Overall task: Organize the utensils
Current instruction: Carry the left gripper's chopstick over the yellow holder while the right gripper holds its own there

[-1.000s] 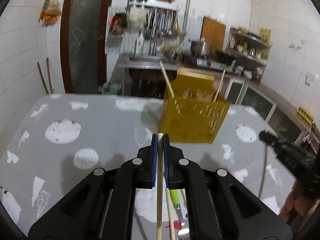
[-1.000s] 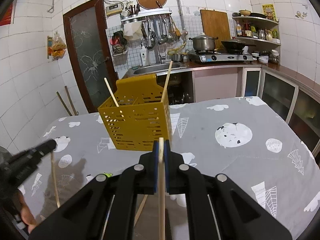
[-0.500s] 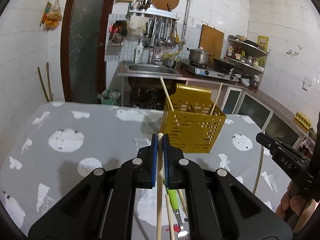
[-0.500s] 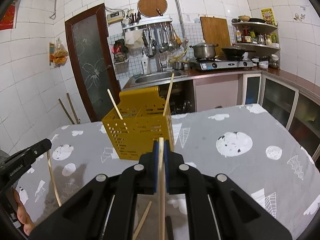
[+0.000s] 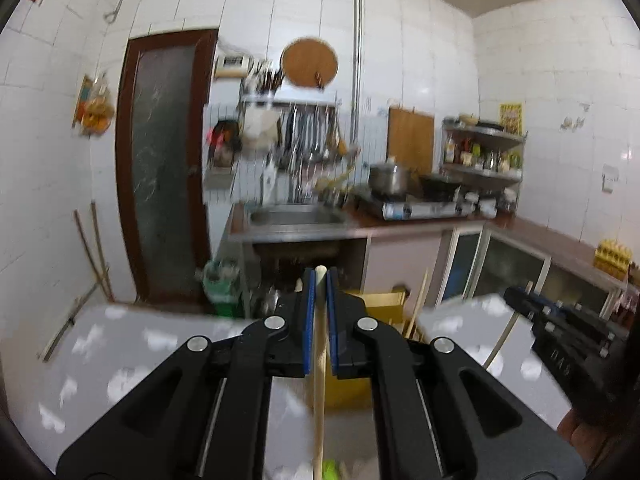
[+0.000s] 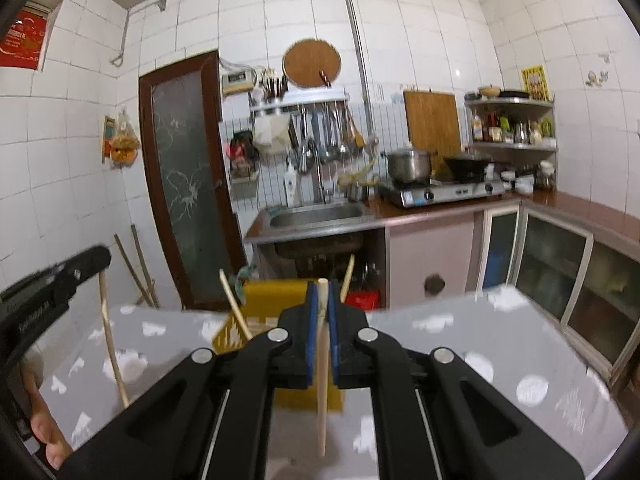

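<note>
My left gripper (image 5: 319, 280) is shut on a wooden chopstick (image 5: 318, 400) that hangs down below it. My right gripper (image 6: 322, 292) is shut on another wooden chopstick (image 6: 322, 392). Both are held high above the table. The yellow slotted utensil holder (image 6: 264, 300) stands on the table just beyond and below the grippers, largely hidden behind them; it also shows in the left wrist view (image 5: 382, 304). Two chopsticks (image 6: 236, 312) lean in it. The left gripper shows at the left of the right wrist view (image 6: 96, 258), the right gripper at the right of the left wrist view (image 5: 516, 294).
The table has a grey cloth with white prints (image 6: 460, 332). A green-handled utensil (image 5: 330, 470) lies on it below the left gripper. Beyond the table are a sink counter (image 6: 316, 216), a stove with pots (image 6: 440, 192), cabinets and a dark door (image 6: 184, 176).
Both grippers have risen and tilted upward with their chopsticks. The yellow holder now sits low, mostly behind the grippers, and the views show more wall and ceiling.
</note>
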Demonstrator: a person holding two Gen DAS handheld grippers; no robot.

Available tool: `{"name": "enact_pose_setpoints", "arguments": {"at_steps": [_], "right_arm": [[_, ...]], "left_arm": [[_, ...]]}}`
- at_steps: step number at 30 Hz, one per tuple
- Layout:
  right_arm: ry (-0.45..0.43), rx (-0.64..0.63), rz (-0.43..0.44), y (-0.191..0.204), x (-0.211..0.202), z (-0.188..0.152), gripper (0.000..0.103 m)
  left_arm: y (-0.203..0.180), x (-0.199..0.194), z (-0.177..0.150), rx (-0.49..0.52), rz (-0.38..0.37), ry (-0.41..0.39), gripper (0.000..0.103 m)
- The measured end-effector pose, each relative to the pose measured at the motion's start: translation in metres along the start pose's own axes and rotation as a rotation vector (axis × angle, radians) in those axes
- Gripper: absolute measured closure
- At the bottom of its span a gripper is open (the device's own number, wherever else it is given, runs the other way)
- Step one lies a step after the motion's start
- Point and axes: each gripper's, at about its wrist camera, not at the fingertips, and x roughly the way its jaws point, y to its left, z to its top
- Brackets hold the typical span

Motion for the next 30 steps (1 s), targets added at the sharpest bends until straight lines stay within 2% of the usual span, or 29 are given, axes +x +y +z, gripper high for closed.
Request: {"name": "enact_pose_setpoints", "arguments": {"at_steps": [4, 7, 11, 14, 17, 22, 25, 28, 30], "right_arm": [[-0.056, 0.018, 0.005, -0.005, 0.006, 0.042, 0.097], [-0.085, 0.033, 0.008, -0.008, 0.014, 0.071, 0.097], [-0.129, 0.031, 0.013, -0.007, 0.029, 0.099, 0.097], [-0.138, 0.015, 0.016, -0.002, 0.047, 0.103, 0.097], [-0.127, 0.016, 0.023, -0.002, 0.063, 0.093, 0.097], [-0.052, 0.001, 0.035, -0.006, 0.101, 0.059, 0.097], [0.001, -0.012, 0.050, -0.008, 0.117, 0.038, 0.097], [0.044, -0.012, 0.059, -0.012, 0.124, 0.021, 0.096], [0.067, -0.023, 0.059, -0.013, 0.123, 0.013, 0.096]], "left_arm": [[-0.009, 0.008, 0.050, -0.026, -0.029, -0.108, 0.099], [-0.018, 0.019, 0.074, -0.024, -0.047, -0.171, 0.099], [-0.027, 0.043, 0.086, -0.024, -0.039, -0.204, 0.099], [-0.029, 0.068, 0.082, -0.037, -0.040, -0.221, 0.099], [-0.027, 0.098, 0.065, -0.052, -0.052, -0.200, 0.099], [-0.022, 0.141, 0.019, -0.050, -0.035, -0.122, 0.099], [-0.009, 0.152, 0.005, -0.080, -0.038, -0.065, 0.098], [0.003, 0.159, -0.007, -0.058, 0.001, -0.014, 0.098], [0.010, 0.157, -0.009, -0.067, 0.000, 0.016, 0.095]]}}
